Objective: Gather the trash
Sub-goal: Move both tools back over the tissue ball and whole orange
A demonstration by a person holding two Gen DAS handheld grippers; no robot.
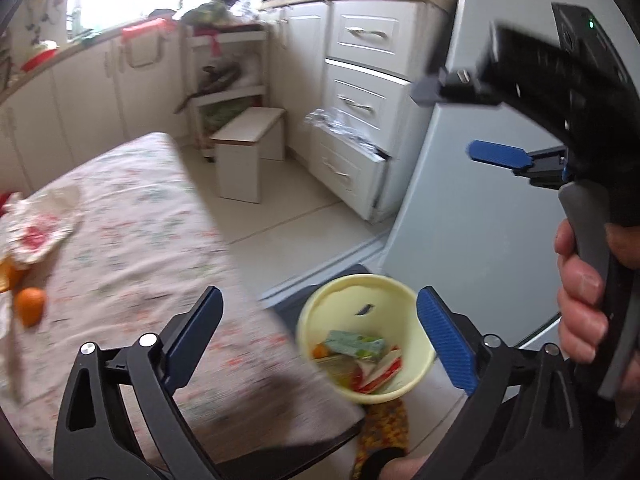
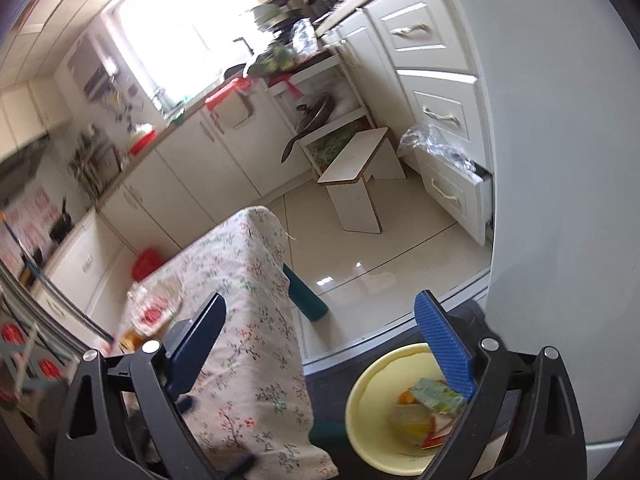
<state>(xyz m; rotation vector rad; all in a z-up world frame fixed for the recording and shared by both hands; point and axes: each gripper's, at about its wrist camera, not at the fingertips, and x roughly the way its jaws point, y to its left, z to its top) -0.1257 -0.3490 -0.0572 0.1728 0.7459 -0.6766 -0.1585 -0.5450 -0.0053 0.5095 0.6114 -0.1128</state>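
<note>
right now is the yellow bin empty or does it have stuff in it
Not empty. The yellow bin stands upright on the floor beside the table, with wrappers and orange scraps piled at its bottom, well below the rim.

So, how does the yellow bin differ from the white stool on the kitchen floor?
The yellow bin is round and open on top; the white stool is angular with a flat top. The bin holds wrappers and scraps; nothing lies on the stool. The bin stands beside the cloth-covered table, the stool farther off, near the cabinets. Both stand on the floor, and neither hand-held gripper touches them.
</note>
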